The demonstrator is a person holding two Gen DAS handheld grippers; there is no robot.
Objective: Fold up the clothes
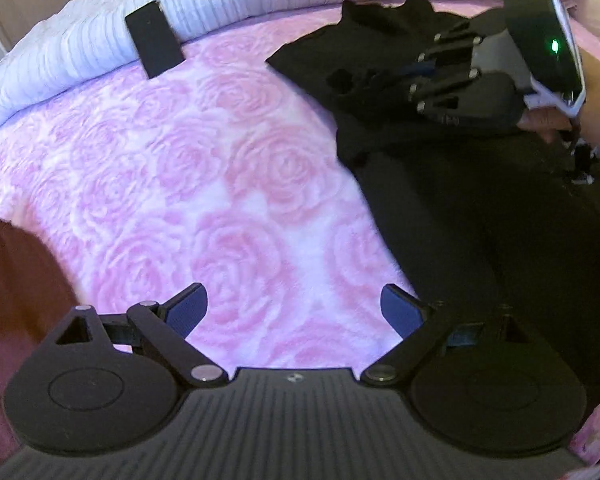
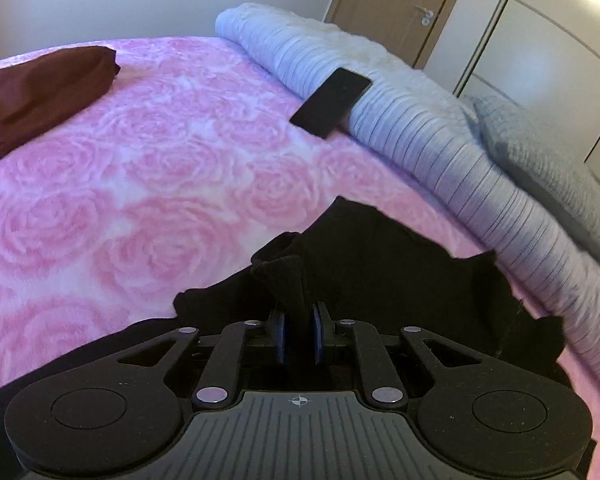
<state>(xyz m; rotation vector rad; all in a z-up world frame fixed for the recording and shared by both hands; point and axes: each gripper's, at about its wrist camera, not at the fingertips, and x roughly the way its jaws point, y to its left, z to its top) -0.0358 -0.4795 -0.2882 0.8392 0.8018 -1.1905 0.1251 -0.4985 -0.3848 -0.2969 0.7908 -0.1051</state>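
Note:
A black garment (image 1: 452, 208) lies on the pink rose-patterned bedspread (image 1: 204, 184), running from the far right toward me. My left gripper (image 1: 294, 310) is open and empty, just above the bedspread at the garment's left edge. My right gripper (image 2: 299, 330) is shut on a ribbed black cuff of the garment (image 2: 284, 280) and holds it above the crumpled black cloth. In the left wrist view the right gripper (image 1: 364, 80) sits over the garment's far end. A folded maroon garment (image 2: 40, 92) lies at the far left of the bed.
A rolled white striped blanket (image 2: 440, 140) runs along the far side of the bed. A black phone (image 2: 332, 102) leans against it. A grey pillow (image 2: 548, 168) lies behind the blanket. A wooden door (image 2: 400, 4) and wardrobe doors stand beyond.

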